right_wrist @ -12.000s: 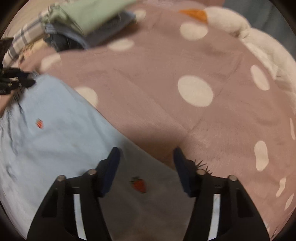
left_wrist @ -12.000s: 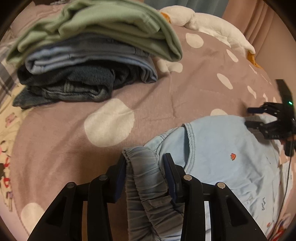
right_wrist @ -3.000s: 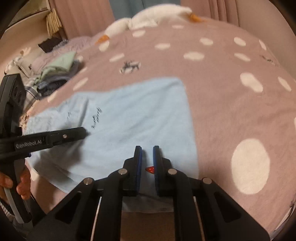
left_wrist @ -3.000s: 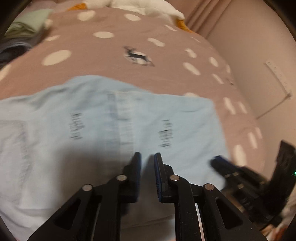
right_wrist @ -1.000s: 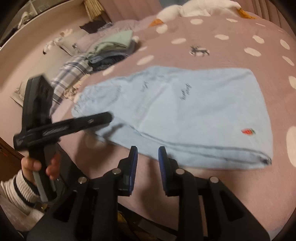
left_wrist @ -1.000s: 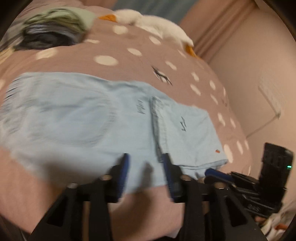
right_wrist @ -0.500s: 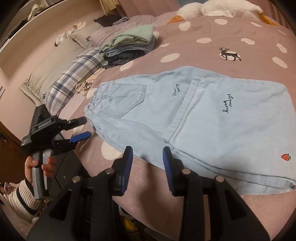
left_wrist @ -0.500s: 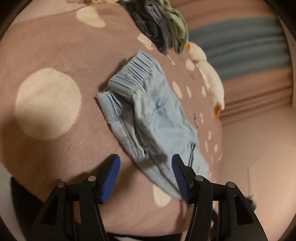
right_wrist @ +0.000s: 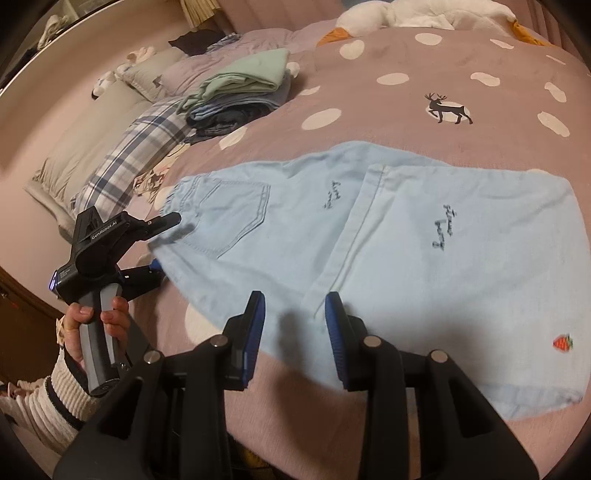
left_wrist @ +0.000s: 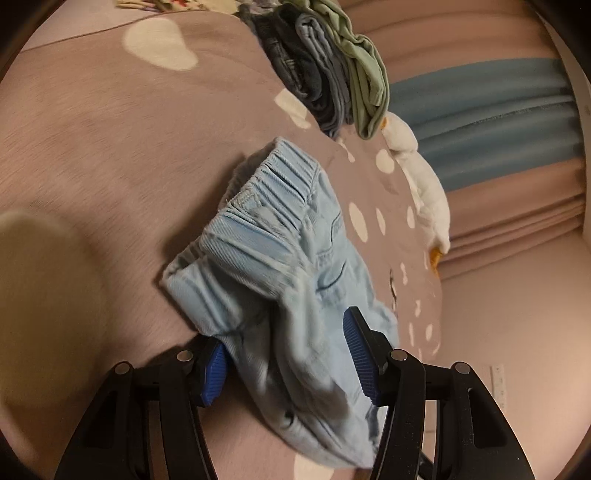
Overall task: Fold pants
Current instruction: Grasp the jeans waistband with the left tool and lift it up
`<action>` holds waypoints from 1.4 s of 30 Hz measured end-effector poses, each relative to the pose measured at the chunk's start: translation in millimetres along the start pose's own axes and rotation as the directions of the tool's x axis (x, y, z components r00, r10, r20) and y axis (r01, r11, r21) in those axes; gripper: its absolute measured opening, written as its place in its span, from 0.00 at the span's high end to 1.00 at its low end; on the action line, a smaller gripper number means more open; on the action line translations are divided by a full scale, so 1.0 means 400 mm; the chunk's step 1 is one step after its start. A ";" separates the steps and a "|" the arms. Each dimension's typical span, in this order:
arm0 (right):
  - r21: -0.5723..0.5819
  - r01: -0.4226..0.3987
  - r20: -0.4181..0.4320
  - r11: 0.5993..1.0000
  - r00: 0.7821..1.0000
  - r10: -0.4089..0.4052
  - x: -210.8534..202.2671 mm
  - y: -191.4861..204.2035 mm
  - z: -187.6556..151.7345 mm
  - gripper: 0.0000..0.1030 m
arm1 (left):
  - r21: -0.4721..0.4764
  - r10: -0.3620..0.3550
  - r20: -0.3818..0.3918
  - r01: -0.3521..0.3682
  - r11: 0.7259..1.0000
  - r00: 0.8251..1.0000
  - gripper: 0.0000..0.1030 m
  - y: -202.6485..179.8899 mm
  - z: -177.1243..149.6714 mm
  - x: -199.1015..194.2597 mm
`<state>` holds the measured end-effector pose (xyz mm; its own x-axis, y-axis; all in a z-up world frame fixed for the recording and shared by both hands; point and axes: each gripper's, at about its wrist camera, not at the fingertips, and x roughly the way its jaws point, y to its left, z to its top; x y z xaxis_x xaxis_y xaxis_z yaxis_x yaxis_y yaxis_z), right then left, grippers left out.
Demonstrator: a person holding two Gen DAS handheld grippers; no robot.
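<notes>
Light blue pants lie folded in half lengthwise on the mauve dotted bedspread, with the legs doubled back over them, waistband to the left. In the left wrist view the elastic waistband is close ahead. My left gripper is open and straddles the waistband's near edge; it also shows in the right wrist view at the pants' left end. My right gripper is open, just above the pants' near edge by the folded leg hem.
A stack of folded clothes with a green piece on top sits at the back left, also in the left wrist view. A plaid pillow lies left. A white plush goose lies along the far edge.
Both grippers let go of the pants and opened. My left gripper swung to the waistband end and closed in on it. My right gripper moved in toward the pants' near edge.
</notes>
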<state>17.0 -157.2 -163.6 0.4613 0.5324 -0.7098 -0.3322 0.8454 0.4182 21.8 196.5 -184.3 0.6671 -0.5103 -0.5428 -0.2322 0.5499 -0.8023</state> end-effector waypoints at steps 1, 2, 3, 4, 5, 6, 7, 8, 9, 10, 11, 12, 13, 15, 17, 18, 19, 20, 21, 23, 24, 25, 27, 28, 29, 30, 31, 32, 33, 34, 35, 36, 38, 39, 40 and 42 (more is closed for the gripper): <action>0.003 0.004 -0.003 1.000 1.000 -0.004 0.009 -0.002 0.012 0.66 | 0.005 -0.003 -0.002 0.003 1.000 1.000 0.45 -0.006 0.009 0.011; 0.005 0.009 -0.007 1.000 1.000 -0.009 0.019 -0.003 0.026 0.66 | 0.005 -0.008 -0.005 0.008 1.000 1.000 0.45 -0.005 0.013 0.017; 0.005 0.012 -0.005 1.000 1.000 -0.012 0.027 -0.003 0.039 0.66 | 0.003 -0.015 -0.010 0.015 1.000 1.000 0.45 -0.004 0.015 0.018; 0.004 0.013 -0.002 1.000 1.000 -0.013 0.036 -0.001 0.055 0.66 | 0.006 -0.013 -0.012 0.013 1.000 1.000 0.46 -0.005 0.015 0.020; 0.002 0.019 0.000 1.000 1.000 -0.019 0.048 0.001 0.074 0.66 | 0.023 0.006 -0.014 -0.006 1.000 1.000 0.59 -0.007 0.014 0.020; -0.003 0.028 0.000 1.000 1.000 -0.028 0.059 0.003 0.090 0.66 | 0.048 0.050 -0.017 -0.049 0.998 0.999 0.67 -0.008 0.011 0.022; -0.008 0.039 -0.002 0.999 0.999 -0.039 0.075 0.006 0.108 0.68 | 0.066 0.073 -0.022 -0.072 0.995 0.997 0.71 -0.004 0.007 0.022; -0.013 0.052 -0.008 0.999 0.999 -0.052 0.093 0.008 0.125 0.70 | 0.063 0.063 -0.021 -0.061 0.996 0.998 0.73 0.004 0.004 0.017; -0.014 0.064 -0.021 0.998 0.998 -0.064 0.122 0.010 0.146 0.72 | 0.059 0.054 -0.023 -0.052 0.997 0.998 0.73 0.012 0.002 0.011; -0.012 0.069 -0.031 0.998 0.997 -0.070 0.139 0.010 0.159 0.77 | 0.063 0.053 -0.024 -0.052 0.997 0.998 0.74 0.013 0.001 0.010; -0.015 0.089 -0.048 0.996 0.995 -0.090 0.165 0.010 0.176 0.82 | 0.073 0.055 -0.024 -0.053 0.996 0.998 0.74 0.014 -0.001 0.008; -0.025 0.126 -0.057 0.992 0.990 -0.127 0.187 0.012 0.189 0.85 | 0.083 0.058 -0.024 -0.055 0.995 0.998 0.74 0.013 -0.003 0.008; -0.034 0.167 -0.056 0.985 0.984 -0.168 0.210 0.012 0.201 0.89 | 0.090 0.058 -0.024 -0.055 0.994 0.998 0.74 0.014 -0.003 0.006; -0.051 0.215 -0.095 0.975 0.971 -0.219 0.262 0.006 0.215 0.95 | 0.091 0.055 -0.027 -0.052 0.994 0.998 0.74 0.018 -0.004 0.006; -0.039 0.217 -0.091 0.975 0.971 -0.220 0.277 0.000 0.223 0.96 | 0.089 0.051 -0.027 -0.048 0.995 0.998 0.74 0.022 -0.003 0.007; -0.027 0.215 -0.099 0.976 0.971 -0.216 0.274 -0.001 0.225 0.96 | 0.089 0.050 -0.026 -0.047 0.995 0.998 0.74 0.021 -0.004 0.006; -0.019 0.210 -0.110 0.978 0.971 -0.210 0.269 -0.002 0.225 0.96 | 0.089 0.051 -0.026 -0.048 0.995 0.998 0.74 0.018 -0.001 0.010; -0.013 0.205 -0.126 0.979 0.971 -0.205 0.261 -0.001 0.220 0.96 | 0.090 0.051 -0.027 -0.048 0.995 0.998 0.74 0.017 0.001 0.011; -0.013 0.200 -0.138 0.980 0.970 -0.200 0.245 0.007 0.207 0.95 | 0.089 0.050 -0.028 -0.047 0.995 0.998 0.74 0.017 0.001 0.010; -0.045 0.187 -0.159 0.981 0.969 -0.192 0.215 0.035 0.161 0.92 | 0.090 0.049 -0.029 -0.047 0.995 0.998 0.74 0.018 0.001 0.010; -0.052 0.171 -0.172 0.984 0.969 -0.178 0.203 0.047 0.131 0.92 | 0.092 0.051 -0.028 -0.048 0.995 0.998 0.74 0.017 0.001 0.011; -0.057 0.153 -0.186 0.987 0.969 -0.161 0.188 0.060 0.097 0.92 | 0.095 0.053 -0.028 -0.050 0.994 0.998 0.74 0.017 0.001 0.011; -0.086 0.140 -0.195 0.986 0.969 -0.154 0.151 0.089 0.031 0.92 | 0.103 0.059 -0.028 -0.056 0.993 0.998 0.74 0.013 0.000 0.012; -0.088 0.135 -0.201 0.987 0.968 -0.151 0.140 0.098 0.009 0.92 | 0.107 0.063 -0.028 -0.060 0.992 0.998 0.74 0.011 -0.001 0.012; -0.088 0.124 -0.213 0.988 0.967 -0.140 0.128 0.103 -0.015 0.92 | 0.115 0.072 -0.029 -0.068 0.991 0.997 0.74 0.007 -0.002 0.012; -0.091 0.117 -0.218 0.989 0.967 -0.134 0.116 0.108 -0.033 0.92 | 0.123 0.085 -0.030 -0.081 0.989 0.996 0.74 0.000 -0.003 0.012; -0.101 0.118 -0.213 0.988 0.968 -0.137 0.102 0.113 -0.048 0.92 | 0.131 0.098 -0.032 -0.093 0.987 0.995 0.74 -0.008 -0.004 0.011; -0.111 0.115 -0.202 0.987 0.970 -0.135 0.093 0.117 -0.054 0.92 | 0.146 0.115 -0.034 -0.109 0.983 0.993 0.74 -0.020 -0.004 0.009; -0.107 0.102 -0.199 0.989 0.972 -0.122 0.084 0.114 -0.057 0.92 | 0.168 0.132 -0.034 -0.124 0.978 0.991 0.76 -0.034 -0.005 0.005; -0.078 0.083 -0.198 0.993 0.975 -0.097 0.074 0.104 -0.054 0.92 | 0.191 0.146 -0.031 -0.137 0.972 0.989 0.76 -0.049 -0.007 -0.001; -0.030 0.052 -0.194 0.998 0.979 -0.057 0.062 0.090 -0.052 0.88 | 0.219 0.149 -0.021 -0.141 0.965 0.989 0.76 -0.070 -0.010 -0.010; 0.012 0.021 -0.177 1.000 0.984 -0.018 0.047 0.078 -0.050 0.88 | 0.252 0.143 -0.008 -0.136 0.958 0.990 0.76 -0.093 -0.014 -0.021; 0.055 0.001 -0.100 0.998 0.995 0.004 0.012 0.053 -0.041 0.85 | 0.334 0.135 0.031 -0.138 0.933 0.990 0.76 -0.153 -0.026 -0.045; 0.070 0.013 -0.062 0.997 0.998 -0.009 -0.002 0.037 -0.036 0.83 | 0.375 0.128 0.048 -0.136 0.917 0.991 0.76 -0.186 -0.034 -0.054; 0.095 0.020 -0.034 0.995 0.999 -0.017 -0.013 0.020 -0.032 0.80 | 0.414 0.118 0.061 -0.132 0.900 0.991 0.76 -0.218 -0.043 -0.061; 0.162 0.003 0.002 0.987 1.000 -0.004 -0.029 -0.020 -0.028 0.74 | 0.503 0.105 0.086 -0.134 0.854 0.991 0.76 -0.293 -0.068 -0.067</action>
<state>5.3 -170.5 -165.1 0.4643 0.5294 -0.7101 -0.1932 0.8430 0.5021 11.9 127.5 -82.5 0.6973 -0.3910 -0.6007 0.0685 0.8706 -0.4872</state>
